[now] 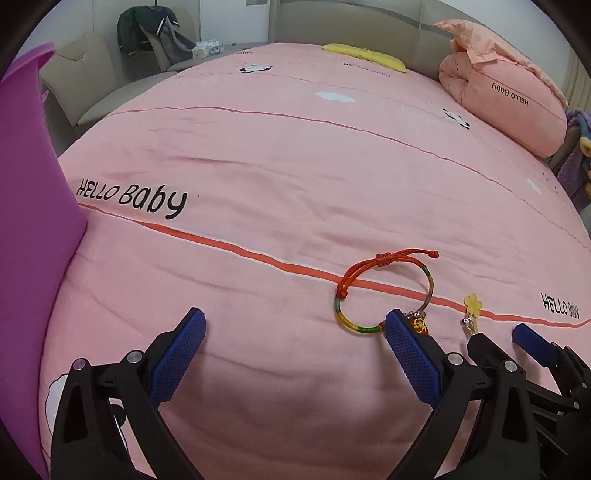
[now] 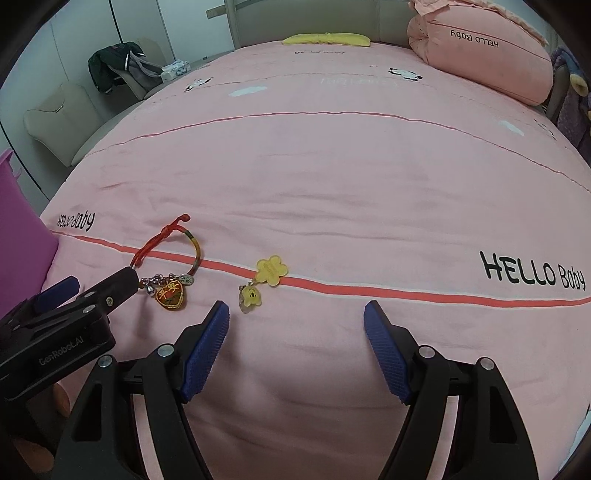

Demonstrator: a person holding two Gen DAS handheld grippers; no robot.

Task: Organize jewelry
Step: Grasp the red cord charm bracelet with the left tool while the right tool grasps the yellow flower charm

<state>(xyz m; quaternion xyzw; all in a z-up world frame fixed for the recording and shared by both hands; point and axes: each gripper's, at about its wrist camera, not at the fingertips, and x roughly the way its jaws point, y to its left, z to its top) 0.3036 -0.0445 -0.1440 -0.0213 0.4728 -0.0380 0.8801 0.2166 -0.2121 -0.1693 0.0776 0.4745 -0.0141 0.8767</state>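
A red and multicolour cord bracelet (image 1: 384, 291) with a heart charm (image 2: 170, 295) lies on the pink bedspread (image 1: 258, 184). A yellow flower charm (image 1: 473, 304) with a smiley pendant (image 2: 250, 295) lies just to its right. My left gripper (image 1: 295, 332) is open and empty; its right finger (image 1: 410, 354) touches the bracelet's near edge and hides the charm. My right gripper (image 2: 295, 325) is open and empty, just behind and to the right of the yellow charm (image 2: 271, 271). The left gripper (image 2: 55, 314) also shows in the right wrist view, beside the bracelet (image 2: 173, 247).
A purple plastic bin (image 1: 33, 184) stands at the left on the bed, also seen in the right wrist view (image 2: 22, 229). A rolled pink quilt (image 1: 506, 96) and a yellow pillow (image 1: 365, 55) lie at the far end. Chairs with a jacket (image 1: 147, 33) stand beyond the bed.
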